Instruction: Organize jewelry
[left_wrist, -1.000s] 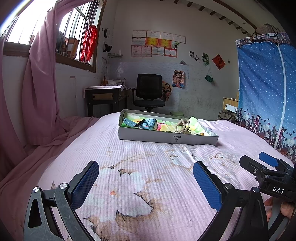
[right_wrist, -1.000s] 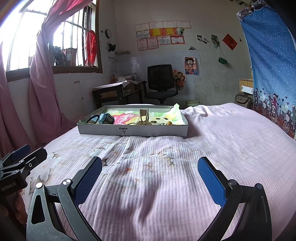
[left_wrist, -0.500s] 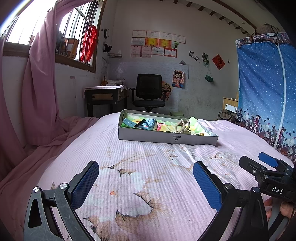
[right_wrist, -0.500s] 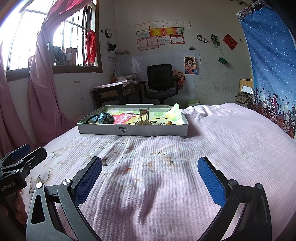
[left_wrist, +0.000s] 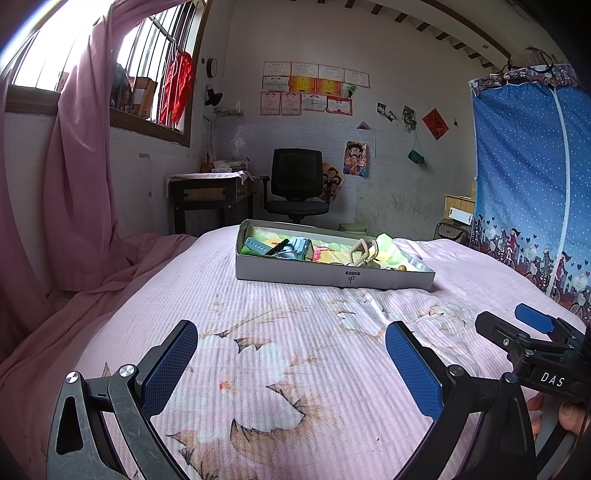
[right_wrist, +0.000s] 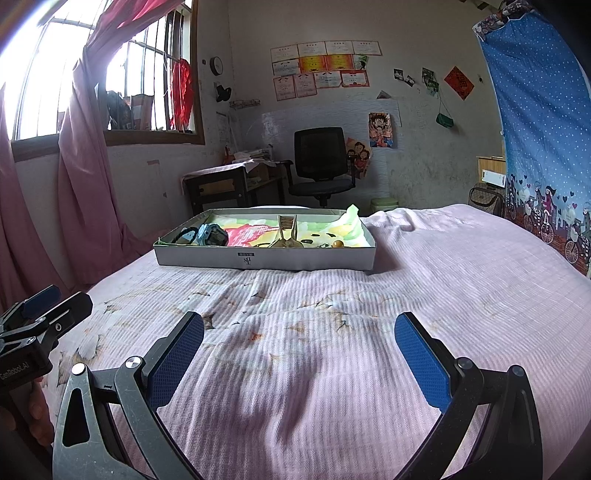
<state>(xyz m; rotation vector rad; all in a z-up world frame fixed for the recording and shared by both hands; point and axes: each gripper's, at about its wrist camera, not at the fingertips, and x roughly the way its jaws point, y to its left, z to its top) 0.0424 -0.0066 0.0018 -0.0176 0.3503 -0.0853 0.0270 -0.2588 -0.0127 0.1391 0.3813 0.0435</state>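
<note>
Since the earlier frames nothing has shifted noticeably: both grippers hold the same pose above the bed, and the box sits in the same spot.

The left gripper (left_wrist: 291, 363) is spread wide, its blue pads well apart, and holds nothing. It hovers over the near part of the bed (left_wrist: 295, 325), which is covered by a pink sheet with a faded flower print. The right gripper (right_wrist: 299, 356) is likewise spread wide and empty, over the same sheet. Each gripper shows at the edge of the other's view: the right one at the lower right of the left wrist view, the left one at the lower left of the right wrist view, with fingertips of the holding hands partly visible beneath them.

The box (right_wrist: 264, 260), a shallow white cardboard tray, lies on the bed ahead of both grippers, well apart from them. It is lined with a yellow-green printed cloth (right_wrist: 347, 227). Inside, toward its left end, lies a blue watch (right_wrist: 210, 234) with a dark strap. Near the middle a beige hair claw (right_wrist: 286, 232) stands upright. To the right of the claw sit a small amber bead (right_wrist: 337, 243) and several small dark pieces too small to identify.

Behind the bed stand a black office chair (right_wrist: 319, 166) and a small desk (right_wrist: 229, 181). A pink curtain (left_wrist: 81, 166) hangs at the barred window on the left.
</note>
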